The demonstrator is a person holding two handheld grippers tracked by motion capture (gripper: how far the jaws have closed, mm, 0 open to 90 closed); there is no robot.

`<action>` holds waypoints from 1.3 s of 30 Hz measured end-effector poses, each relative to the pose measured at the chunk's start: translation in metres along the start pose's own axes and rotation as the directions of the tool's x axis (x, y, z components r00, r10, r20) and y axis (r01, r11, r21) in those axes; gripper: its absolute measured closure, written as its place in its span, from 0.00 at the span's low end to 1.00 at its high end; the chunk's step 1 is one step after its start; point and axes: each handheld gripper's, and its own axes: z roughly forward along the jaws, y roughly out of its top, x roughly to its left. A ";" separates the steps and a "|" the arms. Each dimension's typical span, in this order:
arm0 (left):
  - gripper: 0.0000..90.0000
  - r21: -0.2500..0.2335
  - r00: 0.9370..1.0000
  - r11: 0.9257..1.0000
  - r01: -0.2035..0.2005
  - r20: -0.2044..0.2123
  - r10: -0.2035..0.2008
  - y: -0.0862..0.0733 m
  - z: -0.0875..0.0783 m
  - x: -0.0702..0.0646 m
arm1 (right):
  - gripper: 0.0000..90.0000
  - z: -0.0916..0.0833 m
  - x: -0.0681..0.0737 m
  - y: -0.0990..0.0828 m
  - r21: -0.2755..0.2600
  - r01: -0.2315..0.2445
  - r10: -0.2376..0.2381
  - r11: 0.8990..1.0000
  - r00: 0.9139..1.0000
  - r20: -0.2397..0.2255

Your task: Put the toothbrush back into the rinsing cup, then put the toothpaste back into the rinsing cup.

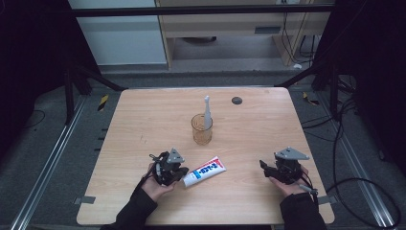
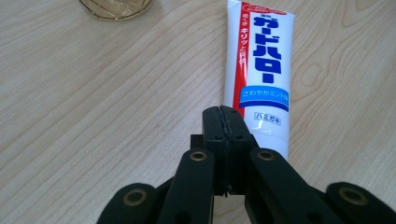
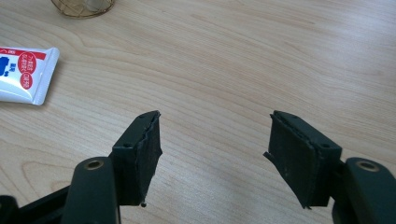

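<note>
The toothpaste tube (image 1: 204, 171) lies flat on the table (image 1: 143, 124), just beside the left claw (image 2: 227, 122), whose jaws are pressed together with nothing between them; in the left gripper view the tube runs ahead past the tips, its near end hidden behind the right-hand jaw. Farther ahead of that claw stands an amber cup (image 1: 202, 129) with a white toothbrush (image 1: 207, 113) upright in it. The right claw (image 3: 212, 140) rests well apart from the tube, jaws spread wide over bare wood. A small dark disc (image 1: 236, 100) lies near the far edge, beyond the cup.
</note>
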 end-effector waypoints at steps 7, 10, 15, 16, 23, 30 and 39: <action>0.99 0.005 1.000 1.000 -0.009 -0.001 0.009 -0.002 0.000 -0.005 | 0.38 0.000 0.001 0.000 0.001 0.001 -0.001 1.000 1.000 -0.003; 0.94 -0.002 1.000 1.000 -0.003 -0.007 0.003 0.000 -0.003 -0.002 | 0.38 0.000 0.000 0.000 0.000 0.001 -0.001 1.000 1.000 -0.003; 0.87 -0.039 1.000 0.999 0.000 -0.015 0.000 0.012 -0.012 0.001 | 0.38 -0.001 -0.001 0.001 -0.003 -0.004 0.004 1.000 1.000 0.002; 0.85 -0.050 1.000 0.999 -0.002 -0.011 0.001 0.015 -0.014 0.000 | 0.38 -0.001 -0.001 0.001 -0.005 -0.005 0.005 1.000 1.000 0.002; 0.63 -0.024 1.000 0.999 -0.027 0.006 0.027 0.030 -0.013 -0.002 | 0.38 -0.001 -0.001 0.002 0.000 -0.009 0.009 1.000 1.000 0.003; 0.52 0.008 0.999 0.999 -0.044 0.025 0.044 0.042 -0.008 -0.005 | 0.38 -0.001 -0.002 0.002 0.000 -0.005 0.005 1.000 1.000 0.003; 0.44 0.027 0.998 0.998 -0.051 0.034 0.050 0.050 -0.003 -0.007 | 0.38 0.000 -0.002 0.003 -0.001 -0.005 0.005 1.000 1.000 0.002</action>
